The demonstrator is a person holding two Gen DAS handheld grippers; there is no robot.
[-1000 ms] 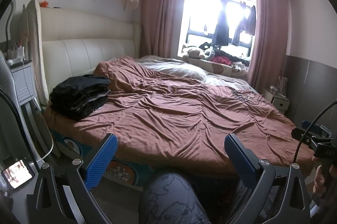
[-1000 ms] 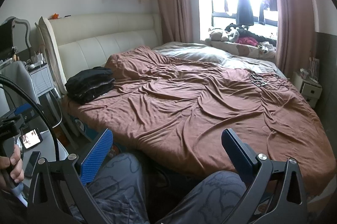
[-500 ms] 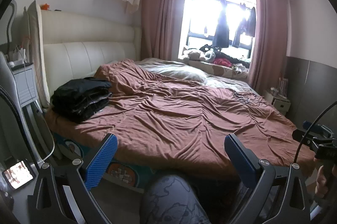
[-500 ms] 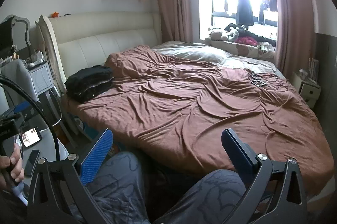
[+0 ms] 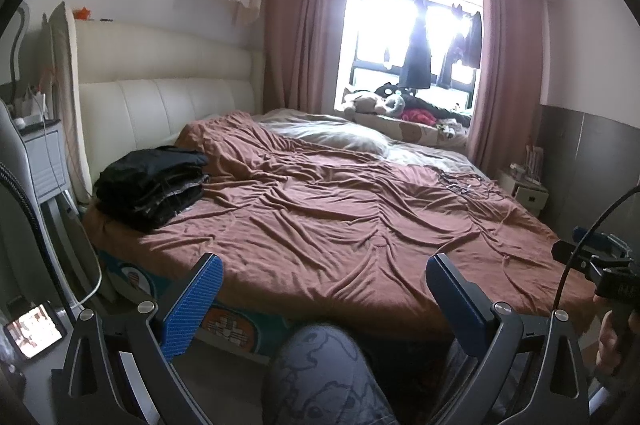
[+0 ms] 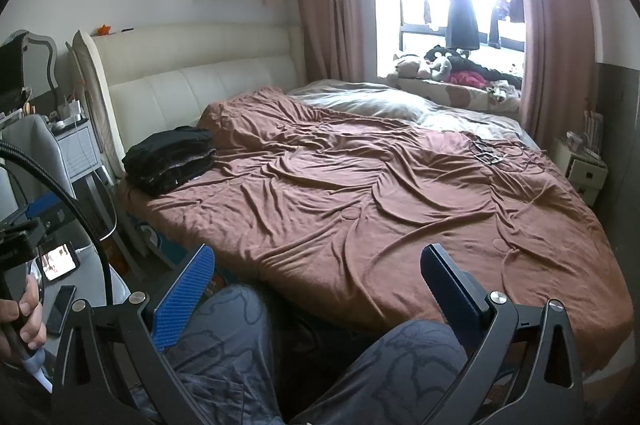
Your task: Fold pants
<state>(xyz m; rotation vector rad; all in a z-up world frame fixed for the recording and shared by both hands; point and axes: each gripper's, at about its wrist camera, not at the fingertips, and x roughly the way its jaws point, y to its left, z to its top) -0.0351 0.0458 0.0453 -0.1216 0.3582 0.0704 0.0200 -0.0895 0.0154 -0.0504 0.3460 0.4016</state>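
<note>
A stack of folded black garments (image 5: 150, 185) (image 6: 170, 161), which I am taking to be the pants, is lying at the head-side corner of the bed, on the rumpled brown blanket (image 5: 340, 225) just in front of the cream padded headboard (image 5: 160, 93). Judging from that neat pile and the bare blanket, the folding is looking finished or between pieces; no unfolded pants are showing.

The left gripper (image 5: 322, 299) and the right gripper (image 6: 316, 291) are both hanging off the near edge of the bed, fingers spread wide and holding nothing, well apart from the stack. The person's knees in grey patterned trousers (image 6: 224, 345) are sitting beneath them. A small lit phone screen (image 5: 34, 329) is glowing at the left. Some dark cables (image 6: 488, 155) are lying on the far side of the blanket, clear of the pile.
</note>
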